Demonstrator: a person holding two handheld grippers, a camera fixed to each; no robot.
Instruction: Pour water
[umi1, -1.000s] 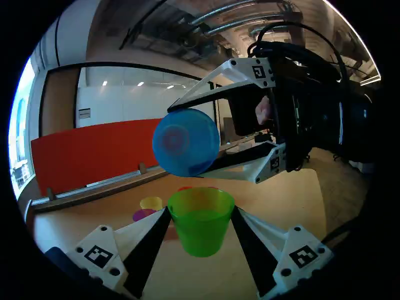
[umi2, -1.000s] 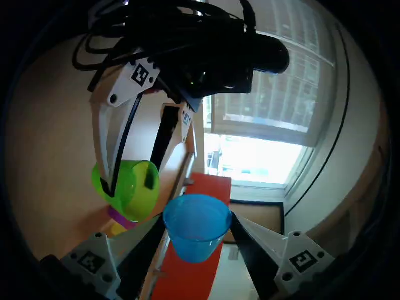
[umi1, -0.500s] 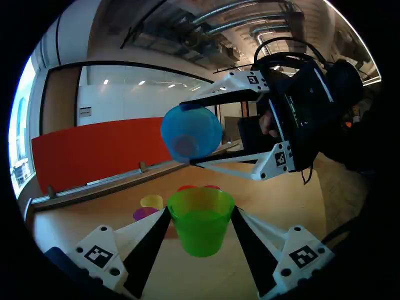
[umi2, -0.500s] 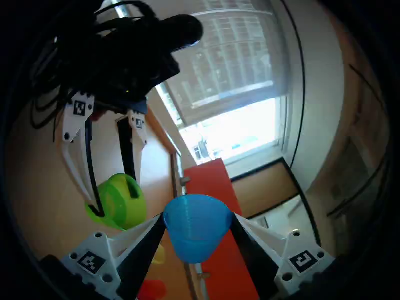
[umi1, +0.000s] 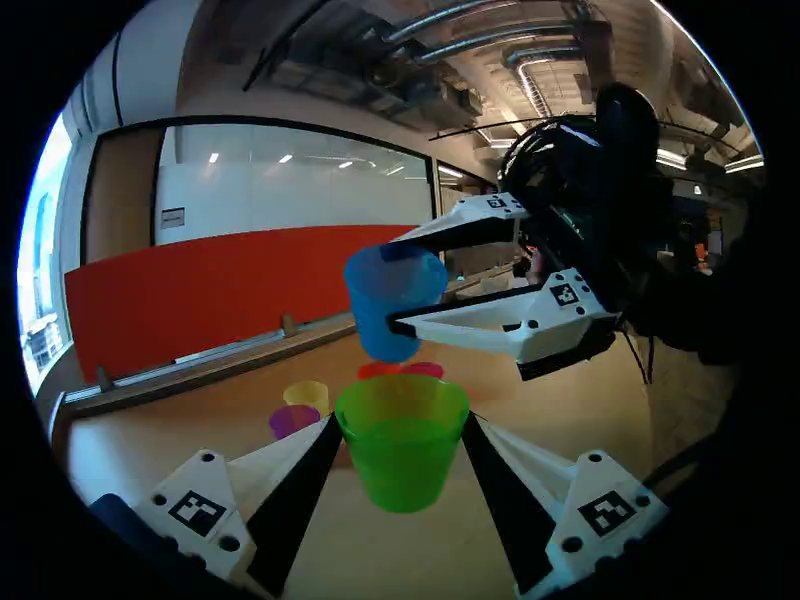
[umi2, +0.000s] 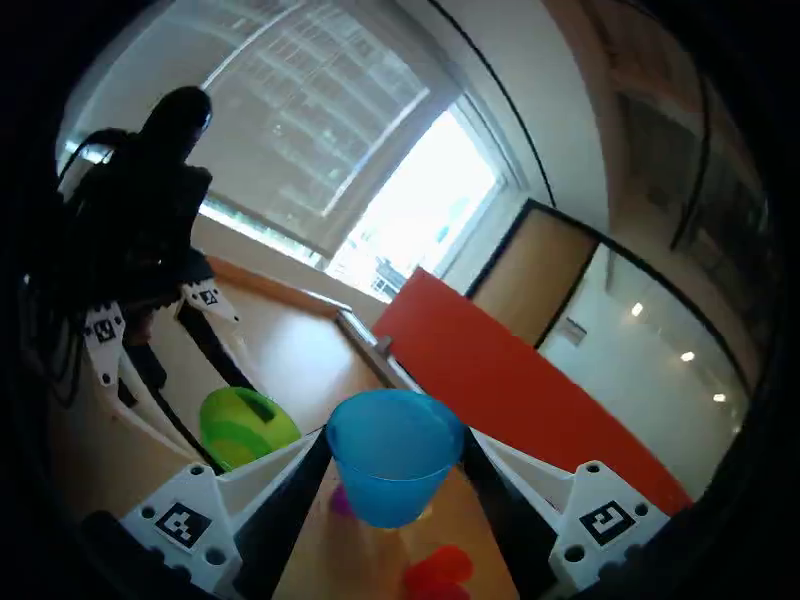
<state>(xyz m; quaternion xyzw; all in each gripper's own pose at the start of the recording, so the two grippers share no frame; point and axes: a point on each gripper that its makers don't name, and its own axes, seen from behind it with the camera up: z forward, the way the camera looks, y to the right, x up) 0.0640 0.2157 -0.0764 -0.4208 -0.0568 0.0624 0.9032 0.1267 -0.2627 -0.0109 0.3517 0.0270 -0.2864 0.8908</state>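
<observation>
Green translucent cup is clamped in the left tongs, while right tongs clamp a tapered blue cup.

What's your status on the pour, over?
Left gripper shut on green cup. Right gripper shut on blue cup, roughly upright, higher than green cup. Nothing between them.
</observation>
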